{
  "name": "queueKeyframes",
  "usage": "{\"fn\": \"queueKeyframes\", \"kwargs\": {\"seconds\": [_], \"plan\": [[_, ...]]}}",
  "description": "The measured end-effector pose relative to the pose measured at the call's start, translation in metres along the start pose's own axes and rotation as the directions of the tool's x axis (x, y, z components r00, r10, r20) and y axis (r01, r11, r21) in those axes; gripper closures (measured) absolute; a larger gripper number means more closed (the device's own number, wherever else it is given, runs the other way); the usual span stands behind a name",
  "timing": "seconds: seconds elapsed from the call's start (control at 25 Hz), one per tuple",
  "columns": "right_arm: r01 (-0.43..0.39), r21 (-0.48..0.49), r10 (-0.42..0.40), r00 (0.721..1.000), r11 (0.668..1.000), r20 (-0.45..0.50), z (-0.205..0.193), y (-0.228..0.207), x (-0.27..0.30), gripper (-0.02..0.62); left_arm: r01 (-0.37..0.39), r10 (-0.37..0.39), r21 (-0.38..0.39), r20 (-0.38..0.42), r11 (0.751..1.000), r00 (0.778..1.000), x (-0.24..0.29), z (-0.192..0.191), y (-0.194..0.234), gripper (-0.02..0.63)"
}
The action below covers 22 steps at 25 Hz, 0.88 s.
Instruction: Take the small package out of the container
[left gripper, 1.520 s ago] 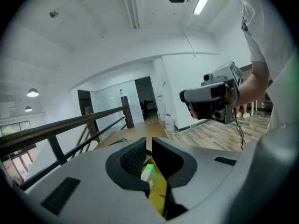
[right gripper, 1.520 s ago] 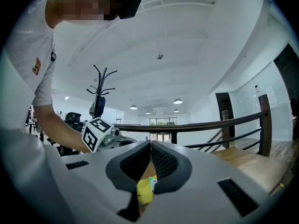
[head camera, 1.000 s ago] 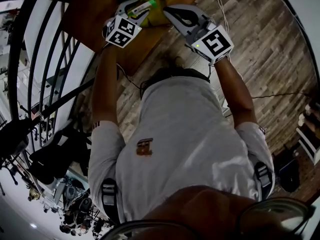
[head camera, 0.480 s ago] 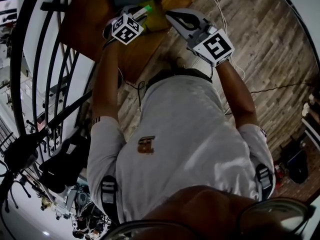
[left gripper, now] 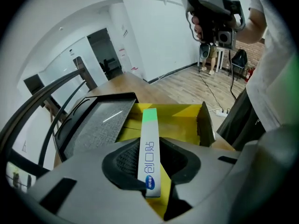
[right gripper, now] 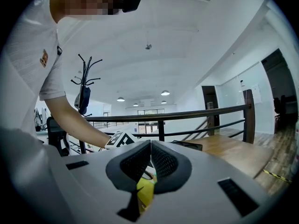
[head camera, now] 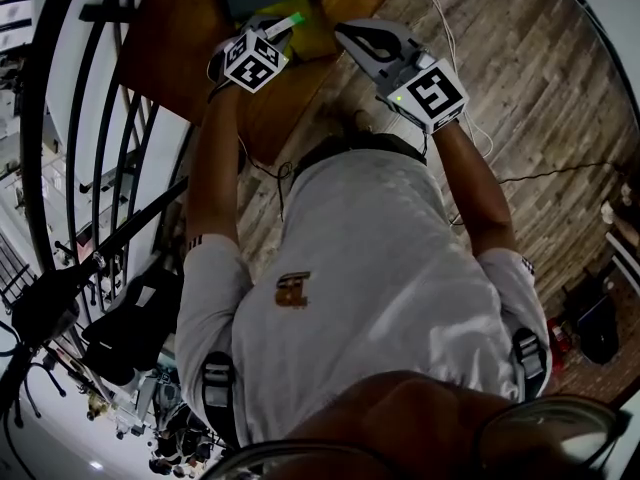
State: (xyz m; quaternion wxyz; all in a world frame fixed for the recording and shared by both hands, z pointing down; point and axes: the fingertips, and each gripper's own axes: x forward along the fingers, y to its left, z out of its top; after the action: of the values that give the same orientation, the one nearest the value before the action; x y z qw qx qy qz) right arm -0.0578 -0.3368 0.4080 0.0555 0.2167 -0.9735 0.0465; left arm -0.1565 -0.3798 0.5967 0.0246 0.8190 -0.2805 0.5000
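Over the open yellow cardboard container (left gripper: 183,121) – left gripper (left gripper: 148,149) fingers have just closed onto the slim white-and-green package (left gripper: 149,122). Lifting it out evidently remains. The right gripper (right gripper: 150,144) fingers are together and empty.

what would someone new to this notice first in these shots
First, the white small package with its green end, standing edge-on in the left claw, whose jaws have just been closing and now press on it. It sits right above the open yellow container on the wooden table. Next comes the right claw, shut with nothing in it, held up beside the left one.
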Motion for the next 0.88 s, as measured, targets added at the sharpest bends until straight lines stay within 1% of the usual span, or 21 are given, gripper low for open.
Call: {"fn": "queueKeyframes", "kwargs": {"seconds": [0.12, 0.24, 0.36, 0.44, 0.56, 0.72, 0.88], "plan": [[-0.004, -0.002, 0.004, 1.0, 1.0, 0.007, 0.002, 0.003, 0.0, 0.563, -0.029, 0.031, -0.041, 0.049, 0.999, 0.998, -0.012, 0.006, 0.0, 0.497], [-0.013, -0.011, 0.013, 1.0, 1.0, 0.027, 0.006, 0.005, 0.0, 0.563, -0.064, 0.073, -0.08, 0.108, 0.995, 0.991, -0.03, 0.014, 0.001, 0.497], [-0.015, -0.011, 0.015, 0.999, 1.0, 0.031, 0.01, 0.009, 0.001, 0.563, -0.097, 0.119, -0.126, 0.178, 0.987, 0.977, -0.051, 0.025, 0.002, 0.498], [-0.018, -0.012, 0.019, 0.999, 1.0, 0.034, 0.012, 0.013, 0.0, 0.563, -0.115, 0.151, -0.164, 0.225, 0.98, 0.963, -0.066, 0.032, 0.001, 0.499], [-0.03, -0.028, 0.032, 0.998, 0.999, 0.054, 0.018, 0.017, 0.0, 0.563, -0.141, 0.208, -0.233, 0.3, 0.962, 0.931, -0.089, 0.044, 0.001, 0.499], [-0.03, -0.03, 0.032, 0.997, 0.999, 0.071, 0.025, 0.019, -0.002, 0.563, -0.152, 0.279, -0.323, 0.395, 0.934, 0.875, -0.119, 0.061, -0.003, 0.499], [-0.023, -0.03, 0.026, 0.996, 0.999, 0.082, 0.032, 0.019, -0.005, 0.563, -0.148, 0.33, -0.387, 0.46, 0.91, 0.824, -0.144, 0.072, -0.013, 0.499]]}}
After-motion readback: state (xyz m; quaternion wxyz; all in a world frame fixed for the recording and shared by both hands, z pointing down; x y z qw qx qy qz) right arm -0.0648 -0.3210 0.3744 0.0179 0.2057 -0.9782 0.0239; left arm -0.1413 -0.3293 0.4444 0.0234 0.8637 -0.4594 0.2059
